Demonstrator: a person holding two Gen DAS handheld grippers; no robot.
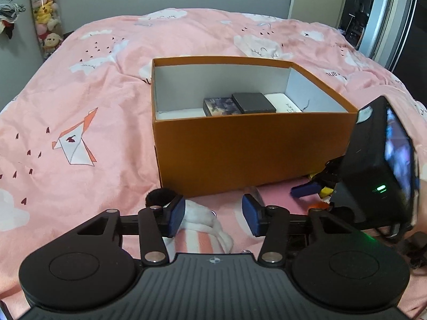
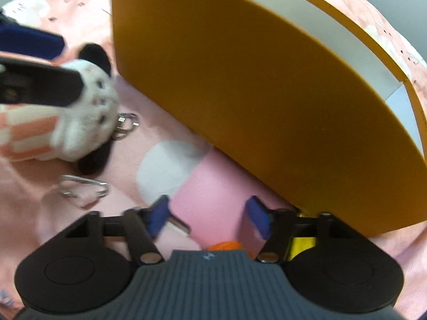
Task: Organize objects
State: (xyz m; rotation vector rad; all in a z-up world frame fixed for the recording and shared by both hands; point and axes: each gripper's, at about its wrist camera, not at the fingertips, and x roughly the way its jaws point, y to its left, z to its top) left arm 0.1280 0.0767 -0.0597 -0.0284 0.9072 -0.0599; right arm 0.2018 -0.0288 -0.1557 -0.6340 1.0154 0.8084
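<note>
An open orange cardboard box [image 1: 248, 149] with a white lining sits on a pink bedspread [image 1: 80, 101] printed with clouds, holding a dark patterned box [image 1: 217, 106], a flat black box [image 1: 252, 102] and a white box [image 1: 283, 102]. The left gripper [image 1: 212, 217] hovers with jaws spread around a white plush toy [image 1: 202, 229] with black ears and a pink-checked body, not pressing it. The right gripper [image 2: 208, 217], jaws apart, straddles a pink-and-white flat case [image 2: 192, 184] lying against the box's front wall.
</note>
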